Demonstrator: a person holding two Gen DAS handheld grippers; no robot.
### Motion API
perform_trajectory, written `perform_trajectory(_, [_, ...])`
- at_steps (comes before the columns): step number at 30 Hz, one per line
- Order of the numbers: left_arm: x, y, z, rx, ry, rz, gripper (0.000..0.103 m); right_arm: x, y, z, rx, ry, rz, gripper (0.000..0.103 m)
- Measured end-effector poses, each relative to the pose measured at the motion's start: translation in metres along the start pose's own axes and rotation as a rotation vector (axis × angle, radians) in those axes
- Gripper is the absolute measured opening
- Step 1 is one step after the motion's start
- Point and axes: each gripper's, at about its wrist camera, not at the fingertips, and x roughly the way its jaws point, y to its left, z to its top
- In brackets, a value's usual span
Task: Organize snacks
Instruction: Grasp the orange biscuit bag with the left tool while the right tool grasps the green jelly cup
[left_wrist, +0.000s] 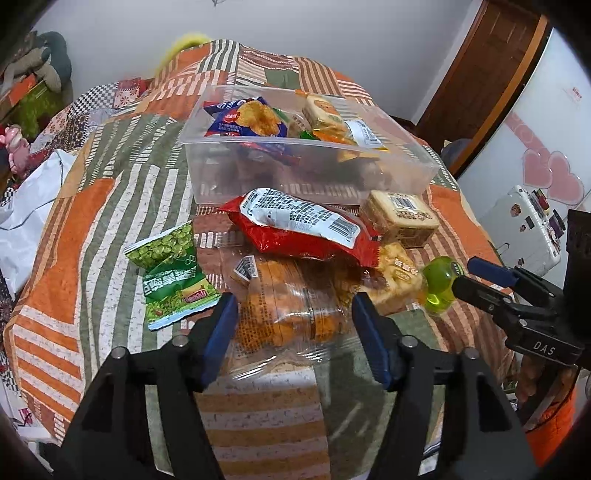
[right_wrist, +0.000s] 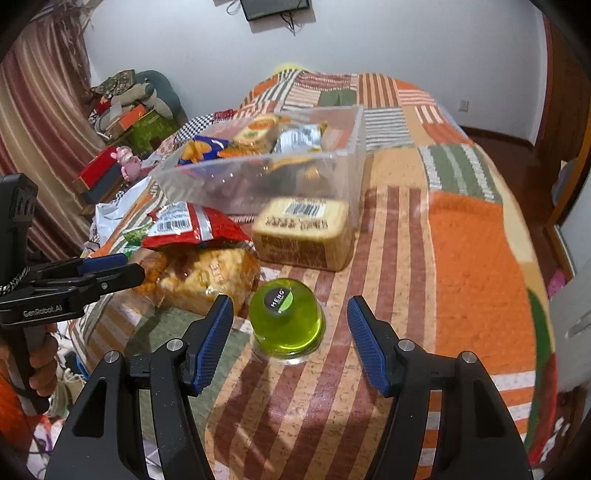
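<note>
A clear plastic bin (left_wrist: 207, 162) (right_wrist: 354, 155) on the quilted bed holds several snack packets. In front of it lie a red bag (left_wrist: 303, 229) (right_wrist: 192, 229), a clear bag of orange snacks (left_wrist: 291, 310) (right_wrist: 207, 273), a green pea packet (left_wrist: 173, 273), a tan biscuit pack (left_wrist: 402, 218) (right_wrist: 303, 232) and a green jelly cup (left_wrist: 439, 284) (right_wrist: 284, 321). My left gripper (left_wrist: 295, 317) is open, its fingers on either side of the clear bag. My right gripper (right_wrist: 290, 321) is open around the jelly cup, apart from it.
The patchwork quilt (right_wrist: 461, 236) covers the bed. A white plastic bag (left_wrist: 29, 206) lies at the left edge. Boxes and soft toys (right_wrist: 129, 107) are stacked by the curtain. A white fridge with stickers (left_wrist: 539, 147) stands at the right.
</note>
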Motion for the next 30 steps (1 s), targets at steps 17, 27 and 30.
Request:
perform_trajectory(17, [0.039,0.012,-0.001,-0.082,0.026,-0.022,0.067,0.017,-0.005,-0.005,0.041,0.046,0.012,0.055])
perform_trajectory(27, [0.032,0.011,-0.009,-0.052,-0.001,-0.006,0.062,0.012,-0.002,-0.003,0.033,0.013,0.002,0.043])
perform_trajectory(30, [0.027,0.01,-0.012,-0.035,-0.006,0.005,0.061,0.007,-0.004,-0.003,0.045,0.0,0.001,0.043])
